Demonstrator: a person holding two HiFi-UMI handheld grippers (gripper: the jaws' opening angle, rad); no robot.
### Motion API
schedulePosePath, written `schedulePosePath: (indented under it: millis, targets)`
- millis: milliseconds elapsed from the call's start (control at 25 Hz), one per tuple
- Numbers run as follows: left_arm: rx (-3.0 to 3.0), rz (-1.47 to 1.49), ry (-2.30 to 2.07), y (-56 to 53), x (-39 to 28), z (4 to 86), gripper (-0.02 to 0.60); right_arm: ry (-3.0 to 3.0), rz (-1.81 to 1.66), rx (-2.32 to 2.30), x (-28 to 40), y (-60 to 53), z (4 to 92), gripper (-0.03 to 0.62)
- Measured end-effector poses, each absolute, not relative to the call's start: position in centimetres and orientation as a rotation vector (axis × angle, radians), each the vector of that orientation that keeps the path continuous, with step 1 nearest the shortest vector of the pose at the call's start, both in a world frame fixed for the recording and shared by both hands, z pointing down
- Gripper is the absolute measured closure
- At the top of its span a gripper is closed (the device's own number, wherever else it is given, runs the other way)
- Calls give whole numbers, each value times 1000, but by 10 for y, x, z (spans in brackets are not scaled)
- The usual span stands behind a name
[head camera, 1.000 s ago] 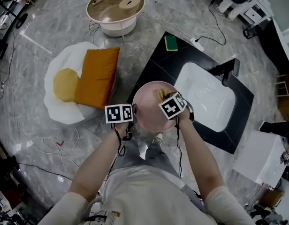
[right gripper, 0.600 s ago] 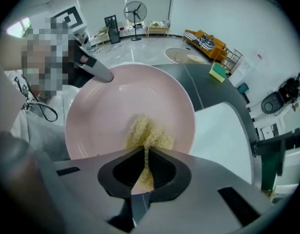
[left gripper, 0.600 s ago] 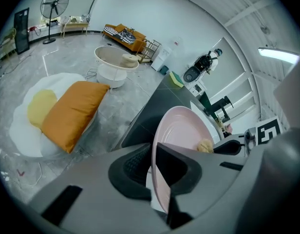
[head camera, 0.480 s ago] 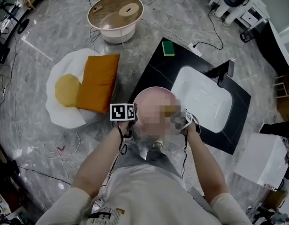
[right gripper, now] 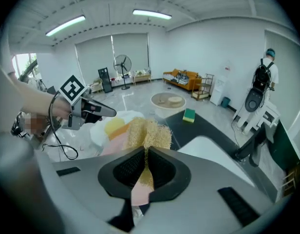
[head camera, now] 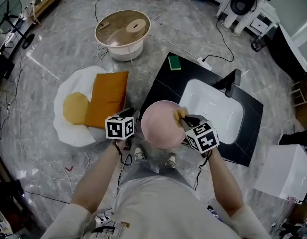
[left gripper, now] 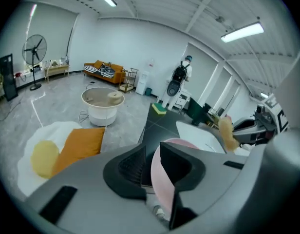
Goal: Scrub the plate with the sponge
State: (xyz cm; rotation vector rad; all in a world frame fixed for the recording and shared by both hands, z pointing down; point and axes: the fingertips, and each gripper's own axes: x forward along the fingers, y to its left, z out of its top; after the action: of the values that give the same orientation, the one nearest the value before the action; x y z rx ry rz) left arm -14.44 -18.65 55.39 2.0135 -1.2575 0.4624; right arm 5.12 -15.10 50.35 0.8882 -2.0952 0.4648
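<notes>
Beside the sink (head camera: pixel 216 111), pink plate (head camera: pixel 161 126) between just-opened jaws of left tool (left gripper: pixel 152 155), right tool (right gripper: pixel 146 155) pinching tan sponge (right gripper: pixel 149 133)

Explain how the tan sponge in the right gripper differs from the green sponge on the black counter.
The tan sponge is a loose fibrous mesh; the green sponge is a neat block. The tan sponge is pinched in the right gripper at the edge of the pink plate; the green sponge lies free on the black counter, apart from the plate. Both are cleaning sponges.
</notes>
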Motion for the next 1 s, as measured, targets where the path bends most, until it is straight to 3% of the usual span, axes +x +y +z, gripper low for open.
schedulePosePath:
  millis: [200, 360, 560, 1000]
  targets:
    - [2097, 253, -1328, -201, -152, 470, 511, -2239, 305, 994, 39, -163, 436, 545]
    - [2279, 285, -1388, -201, -150, 414, 533, -2374, 259, 1093, 32, -166, 379, 546]
    - [2493, 359, -1468, -192, -146, 363, 540, -2528, 140, 1206, 27, -165, 298, 546]
    - [2670, 56, -1641, -163, -161, 233, 552, -2697, -107, 1348, 33, -126, 174, 547]
